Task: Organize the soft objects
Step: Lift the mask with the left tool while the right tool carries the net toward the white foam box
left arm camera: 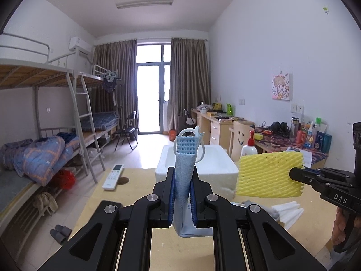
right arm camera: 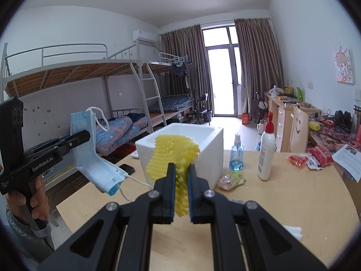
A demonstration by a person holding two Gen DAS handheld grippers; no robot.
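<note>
My left gripper [left arm camera: 182,180] is shut on a folded blue face mask [left arm camera: 183,164], which stands up between the blue pads with its white ear loops at the top. From the right wrist view the same mask [right arm camera: 90,153] hangs from that left gripper [right arm camera: 86,135] above the table's left edge. My right gripper [right arm camera: 181,176] is shut on a yellow foam net sleeve [right arm camera: 173,151], also seen as a yellow sheet [left arm camera: 268,174] held up at the right by the right gripper [left arm camera: 293,174]. A white foam box [right arm camera: 198,149], open at the top, stands on the table just beyond both.
On the wooden table [right arm camera: 282,194] stand a white bottle with a red cap [right arm camera: 267,151], a blue spray bottle [right arm camera: 236,155], a small snack packet [right arm camera: 231,180], red packets [right arm camera: 309,158] and a phone [right arm camera: 127,169]. A remote control [left arm camera: 112,176] and white foam pieces [left arm camera: 288,212] lie nearby.
</note>
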